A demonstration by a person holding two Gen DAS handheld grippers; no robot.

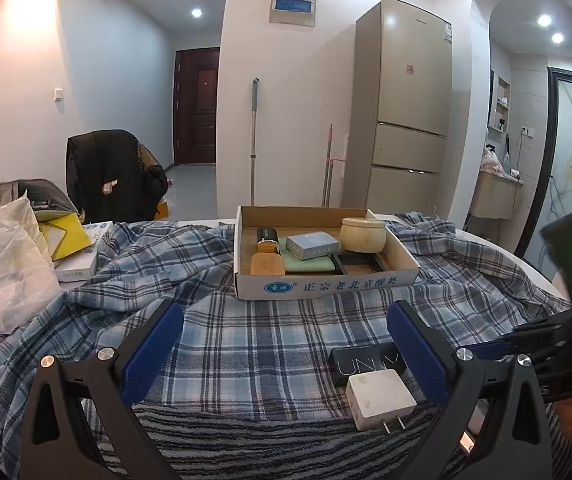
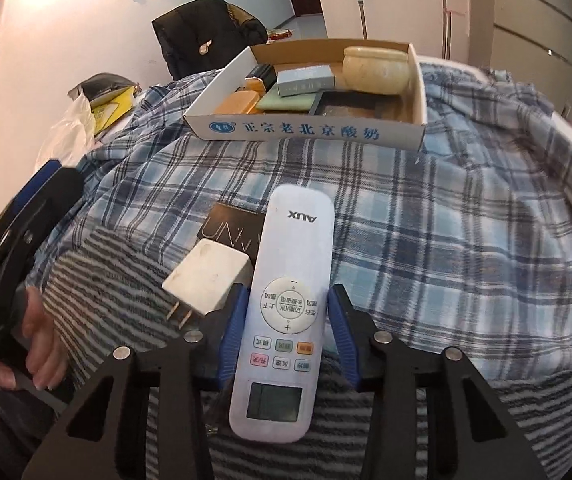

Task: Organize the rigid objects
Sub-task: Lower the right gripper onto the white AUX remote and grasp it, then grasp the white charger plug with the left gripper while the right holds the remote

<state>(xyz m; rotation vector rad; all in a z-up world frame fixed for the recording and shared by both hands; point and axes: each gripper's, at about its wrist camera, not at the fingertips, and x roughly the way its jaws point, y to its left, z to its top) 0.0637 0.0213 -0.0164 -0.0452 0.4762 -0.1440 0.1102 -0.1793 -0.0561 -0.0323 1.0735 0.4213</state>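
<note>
The step in hand looks like the pick-up of the white remote control [image 2: 286, 312], which lies on the plaid cloth [image 2: 426, 240] over the bench, partly across a black box [image 2: 229, 228] and just beside a white charger [image 2: 209, 276]. The right gripper [image 2: 288, 332] straddles its middle, jaws narrow and the blue pads [image 2: 233, 332] at or nearly at its sides; a firm hold cannot be confirmed. The left gripper [image 1: 286, 356] hangs wide and empty. Next, I judge, comes a lift clear of the charger, then a carry to the cardboard tray [image 2: 310, 132] beyond, already crowded.
</note>
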